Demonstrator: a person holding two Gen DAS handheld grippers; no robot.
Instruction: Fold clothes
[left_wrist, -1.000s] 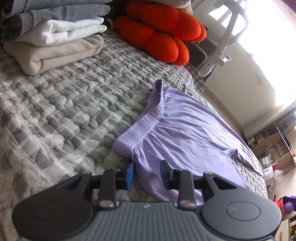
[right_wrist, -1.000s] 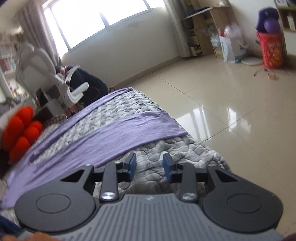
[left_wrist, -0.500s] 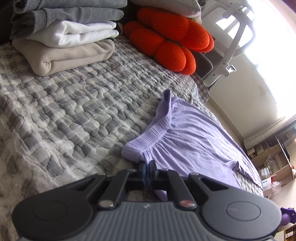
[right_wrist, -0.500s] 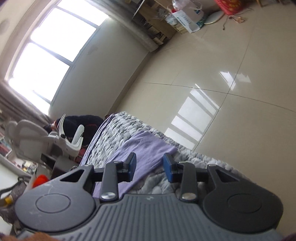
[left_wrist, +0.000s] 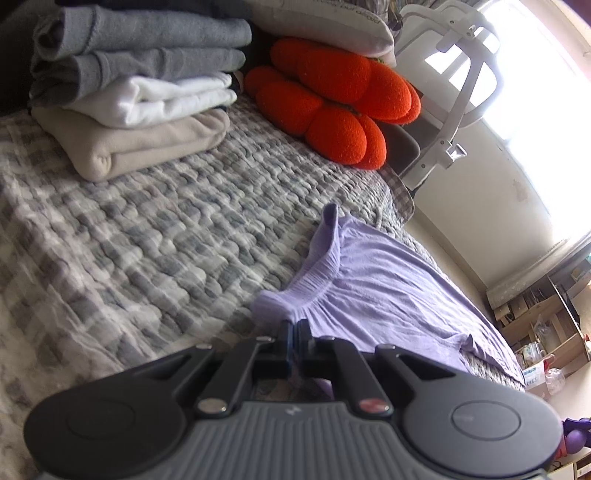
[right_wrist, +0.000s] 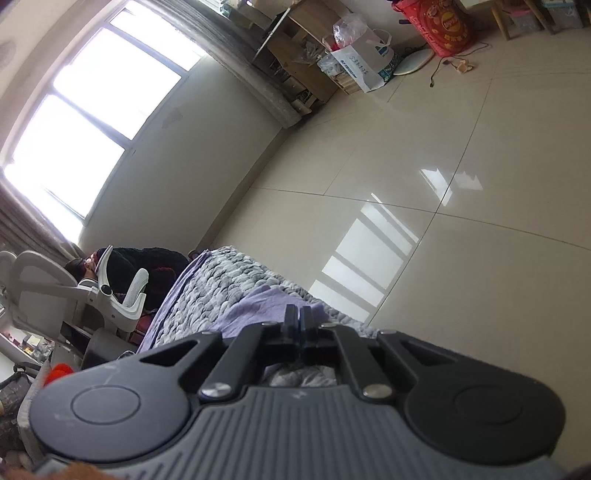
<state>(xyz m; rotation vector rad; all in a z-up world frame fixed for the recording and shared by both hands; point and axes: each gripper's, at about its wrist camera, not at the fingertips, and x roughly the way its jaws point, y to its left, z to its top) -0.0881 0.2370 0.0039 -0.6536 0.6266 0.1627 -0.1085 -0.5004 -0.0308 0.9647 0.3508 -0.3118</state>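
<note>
Lilac trousers (left_wrist: 384, 288) lie spread along the right side of a grey checked quilt (left_wrist: 140, 243). My left gripper (left_wrist: 294, 332) is shut on the near corner of their ribbed waistband. In the right wrist view the far end of a trouser leg (right_wrist: 258, 306) lies by the corner of the bed, and my right gripper (right_wrist: 298, 321) is shut on its hem. The cloth between the two ends is out of sight in that view.
A stack of folded clothes (left_wrist: 136, 96), grey, white and beige, sits at the back left of the bed. An orange plush cushion (left_wrist: 332, 107) lies beside it. A white office chair (right_wrist: 74, 295) stands past the bed. Shiny floor tiles (right_wrist: 406, 206) spread to the right.
Both grippers went from open to shut: the left closed on the waistband corner, the right dropped to the leg hem and closed on it. The left lifted the waistband slightly.
</note>
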